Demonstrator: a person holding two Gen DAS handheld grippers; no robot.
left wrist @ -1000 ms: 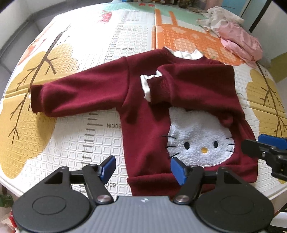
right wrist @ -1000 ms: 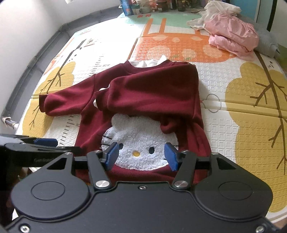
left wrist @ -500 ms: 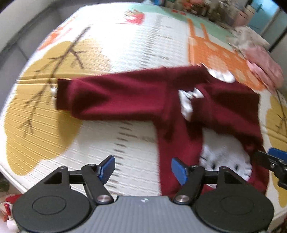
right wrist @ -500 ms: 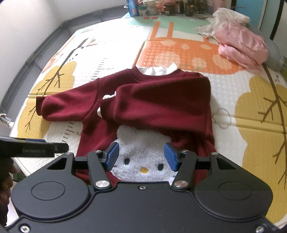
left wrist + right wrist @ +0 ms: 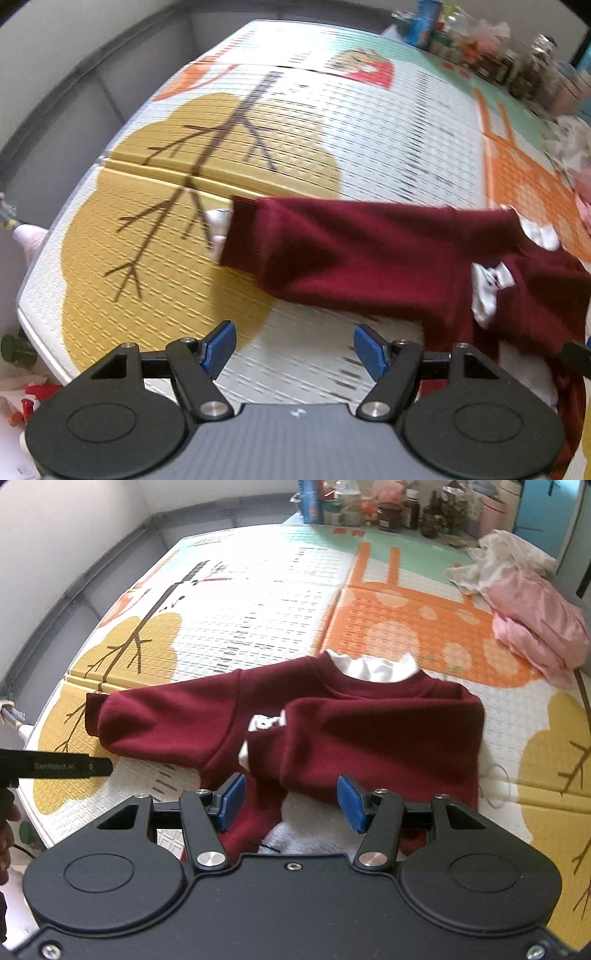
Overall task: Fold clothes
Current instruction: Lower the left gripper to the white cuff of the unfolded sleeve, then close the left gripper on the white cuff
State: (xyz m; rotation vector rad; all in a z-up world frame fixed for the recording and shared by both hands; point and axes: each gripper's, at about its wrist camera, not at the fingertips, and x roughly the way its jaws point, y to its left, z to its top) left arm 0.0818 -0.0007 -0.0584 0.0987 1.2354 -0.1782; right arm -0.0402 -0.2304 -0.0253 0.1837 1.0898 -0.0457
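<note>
A dark red sweater [image 5: 369, 720] with a white collar lies face up on the patterned mat [image 5: 258, 590]. Its right sleeve is folded across the chest, with its white cuff [image 5: 266, 722] near the middle. The other sleeve [image 5: 351, 251] stretches out flat to the left, ending in a white cuff [image 5: 218, 229]. My left gripper [image 5: 294, 349] is open and empty above the mat, just in front of that outstretched sleeve. My right gripper [image 5: 290, 803] is open over the sweater's lower body, above the white fluffy patch [image 5: 310, 830]. Part of the left tool [image 5: 55, 766] shows at the left of the right wrist view.
A heap of pink and white clothes [image 5: 524, 602] lies at the mat's far right. Bottles and jars [image 5: 369, 506] line the far edge. Grey walls [image 5: 74, 92] border the mat on the left. Bare mat spreads left of and beyond the sweater.
My left gripper has swung left from the sweater's hem to the outstretched sleeve. My right gripper has moved forward over the sweater's body. Both stayed open.
</note>
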